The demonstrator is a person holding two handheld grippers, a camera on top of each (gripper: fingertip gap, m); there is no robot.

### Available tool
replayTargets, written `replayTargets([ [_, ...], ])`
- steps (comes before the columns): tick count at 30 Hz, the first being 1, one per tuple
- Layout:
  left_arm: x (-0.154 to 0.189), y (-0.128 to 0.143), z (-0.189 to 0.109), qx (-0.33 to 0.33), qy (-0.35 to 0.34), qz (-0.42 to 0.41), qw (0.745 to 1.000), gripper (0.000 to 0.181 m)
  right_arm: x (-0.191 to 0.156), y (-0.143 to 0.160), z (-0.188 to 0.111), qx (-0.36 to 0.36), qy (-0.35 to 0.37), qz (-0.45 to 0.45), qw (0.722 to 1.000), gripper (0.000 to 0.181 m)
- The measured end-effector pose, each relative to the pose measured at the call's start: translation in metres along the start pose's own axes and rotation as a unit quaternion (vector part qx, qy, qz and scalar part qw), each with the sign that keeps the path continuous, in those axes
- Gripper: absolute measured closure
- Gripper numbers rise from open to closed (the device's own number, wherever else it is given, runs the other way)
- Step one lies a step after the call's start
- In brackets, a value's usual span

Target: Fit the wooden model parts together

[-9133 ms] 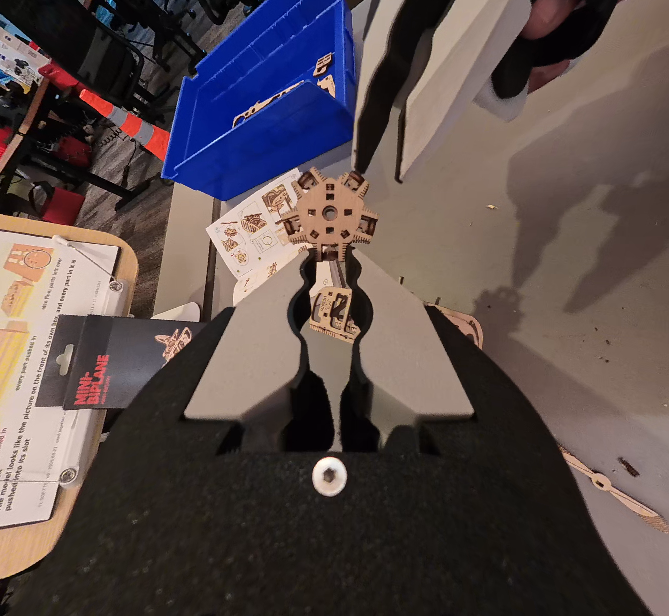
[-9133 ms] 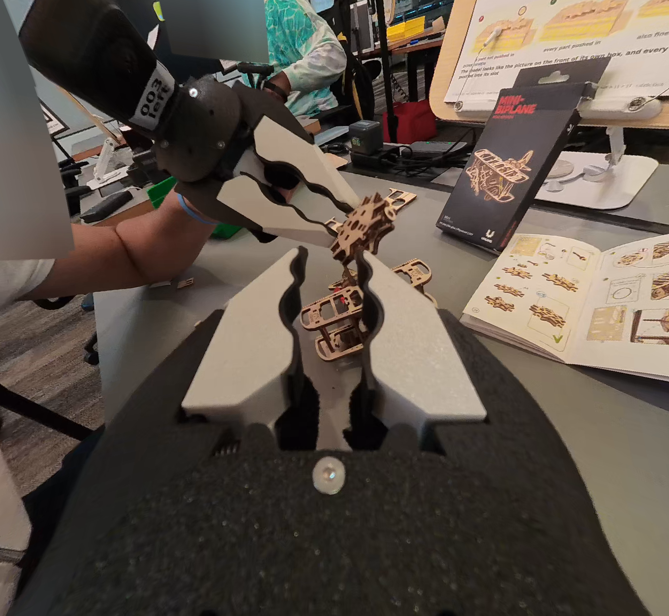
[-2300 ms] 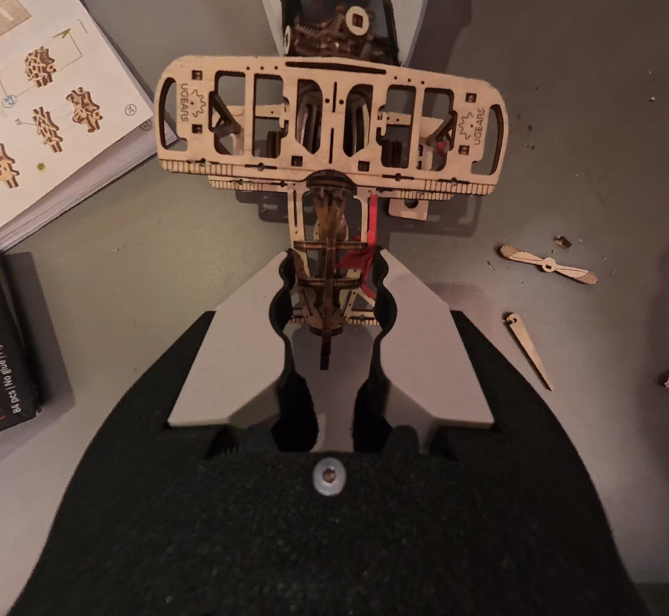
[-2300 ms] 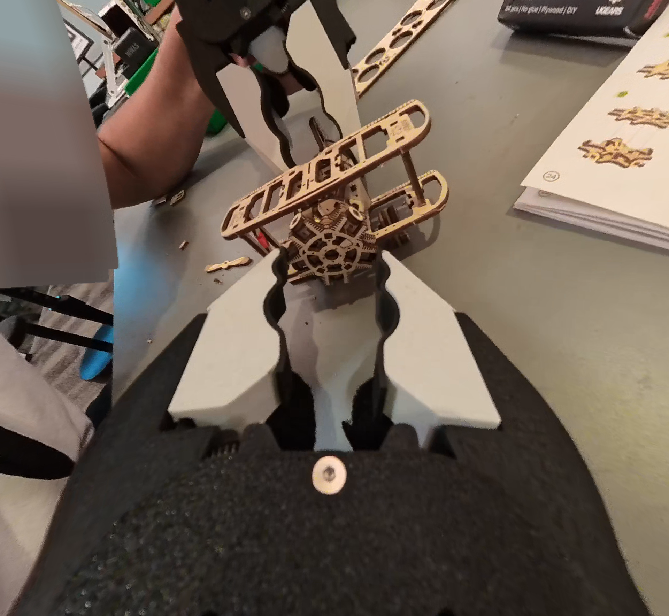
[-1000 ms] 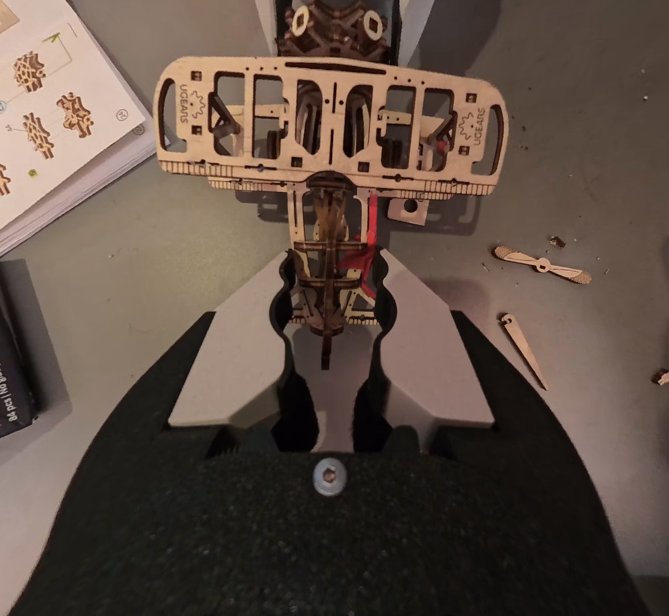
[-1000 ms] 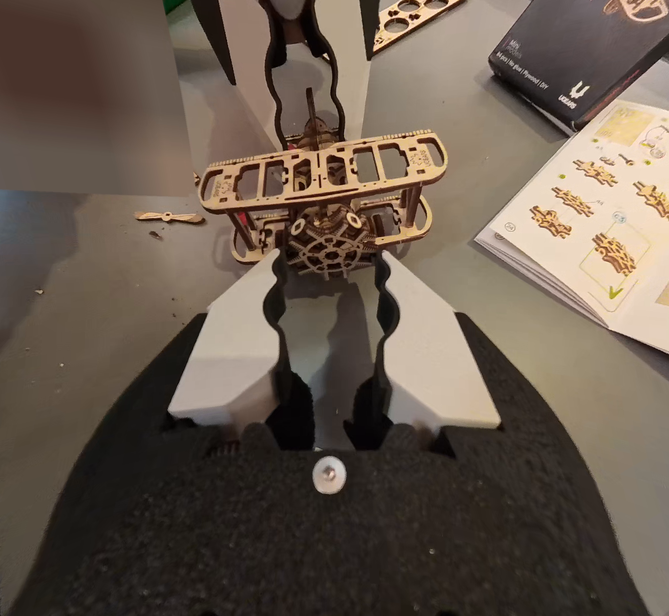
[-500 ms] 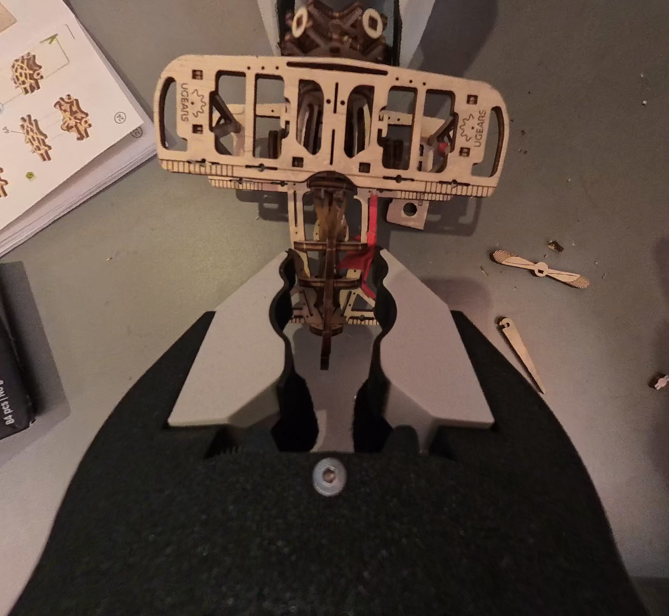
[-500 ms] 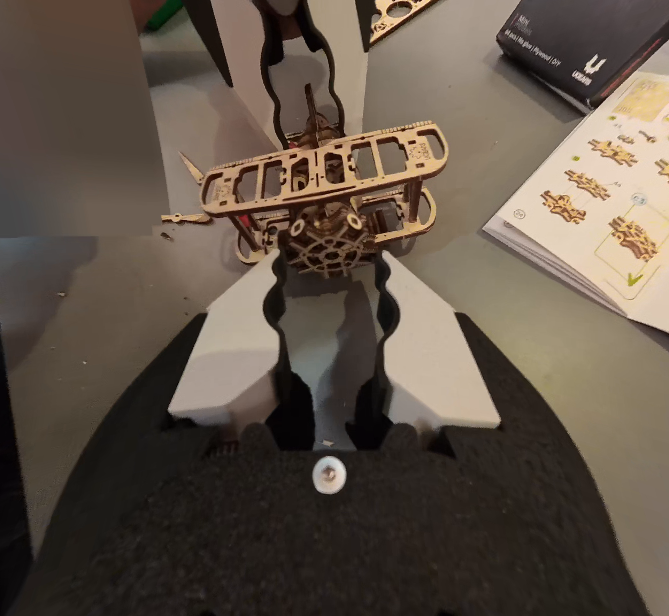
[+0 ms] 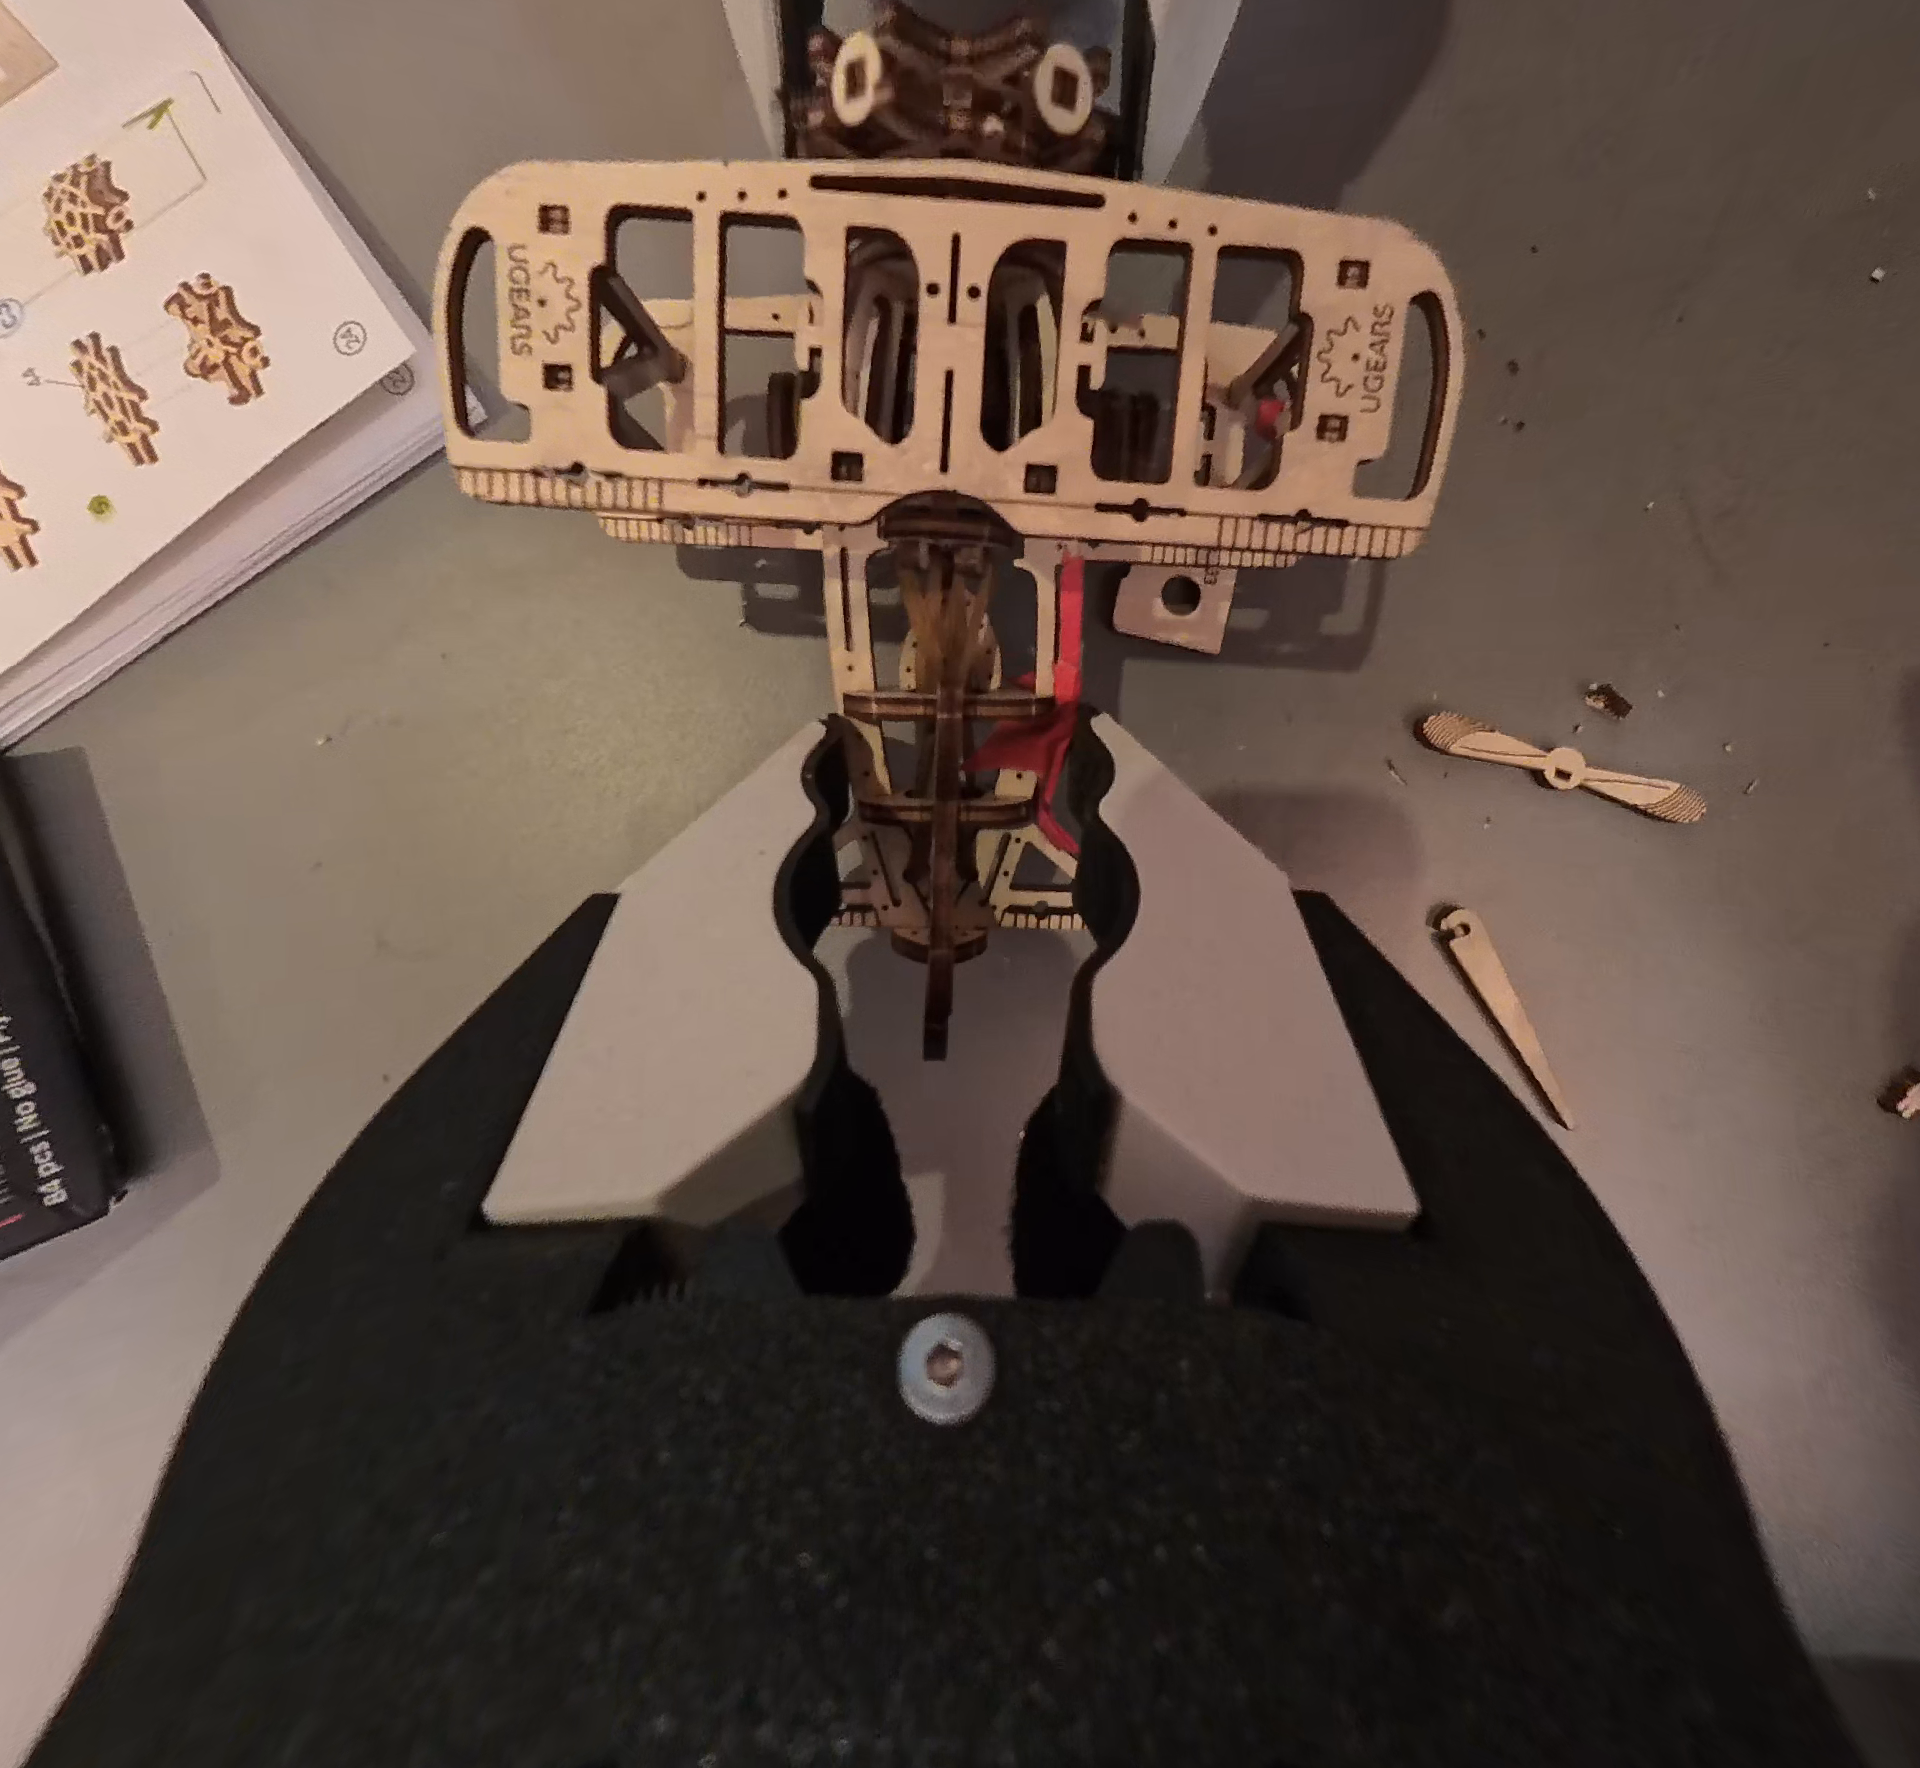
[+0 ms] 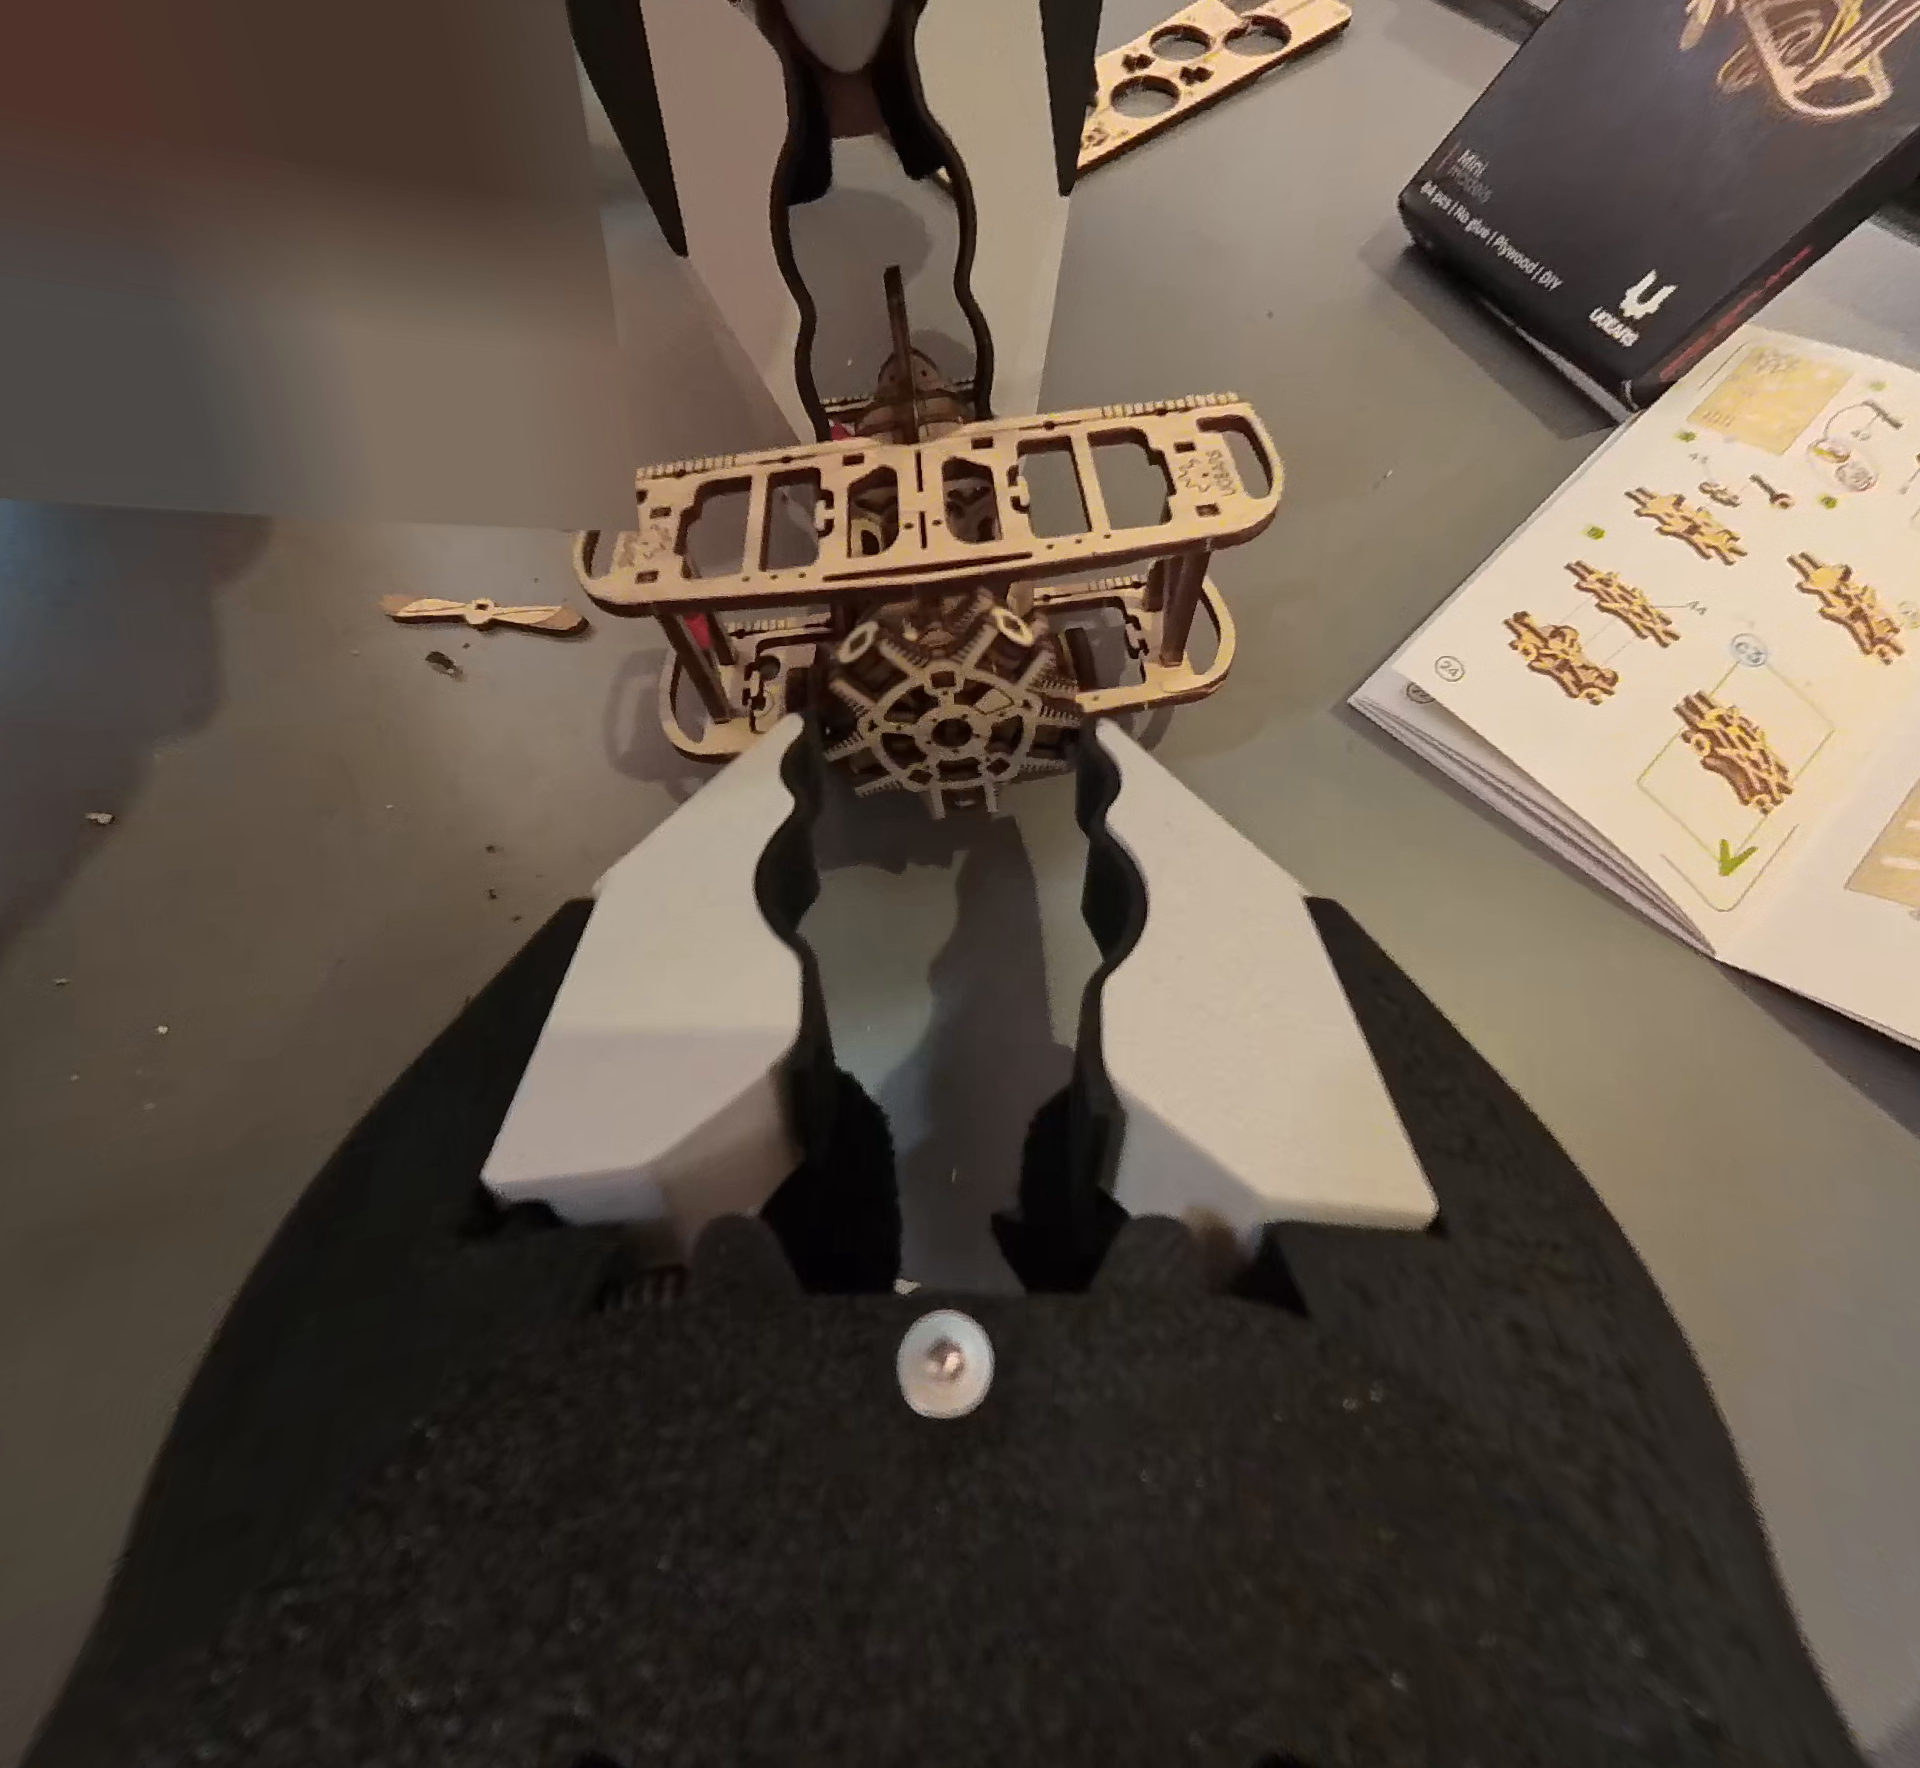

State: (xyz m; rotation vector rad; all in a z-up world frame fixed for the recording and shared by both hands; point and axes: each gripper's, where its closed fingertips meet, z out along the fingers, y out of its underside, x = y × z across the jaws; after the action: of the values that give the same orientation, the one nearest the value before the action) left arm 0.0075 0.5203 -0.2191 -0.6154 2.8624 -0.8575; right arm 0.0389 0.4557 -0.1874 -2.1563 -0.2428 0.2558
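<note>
The wooden biplane model stands on the grey table, seen from behind in the left wrist view and nose-on in the right wrist view. My left gripper is shut on its rear fuselage, with the tail fin between the fingers; it shows at the top of the right wrist view. My right gripper is shut on the round radial engine at the nose. That engine and the right gripper show beyond the wing in the left wrist view.
A loose wooden propeller and a pointed wooden sliver lie beside the model. A small square piece with a hole lies under the wing. There are also an open instruction booklet, a black box and a punched wooden sheet. The tips of one gripper are about 9 centimetres away from the tips of the other. From the left gripper's tips to the loose wooden propeller is close to 10 centimetres. Seen from the left wrist view as well.
Nine seconds ago my left gripper held the engine alone. Now it grips the fuselage and my right gripper has the engine at the nose. In the last second both grips held with only slight shifting.
</note>
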Motion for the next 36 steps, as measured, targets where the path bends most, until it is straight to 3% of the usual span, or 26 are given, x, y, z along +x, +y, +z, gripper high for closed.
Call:
replayTargets([
  [21,0.0007,-0.0019,0.001,0.002,0.002,-0.003,1.0,0.142,0.0025,0.0029,-0.0005,-0.024,0.047,-0.117,0.992,0.135],
  [26,-0.0005,-0.0027,0.0016,0.006,-0.001,-0.003,1.0,0.142,0.0028,0.0043,-0.0004,-0.026,0.032,-0.074,0.996,0.134],
  [36,-0.0006,-0.0031,0.0016,0.003,-0.003,-0.004,1.0,0.141,0.0028,0.0023,-0.0008,0.035,0.001,-0.079,0.996,0.134],
])
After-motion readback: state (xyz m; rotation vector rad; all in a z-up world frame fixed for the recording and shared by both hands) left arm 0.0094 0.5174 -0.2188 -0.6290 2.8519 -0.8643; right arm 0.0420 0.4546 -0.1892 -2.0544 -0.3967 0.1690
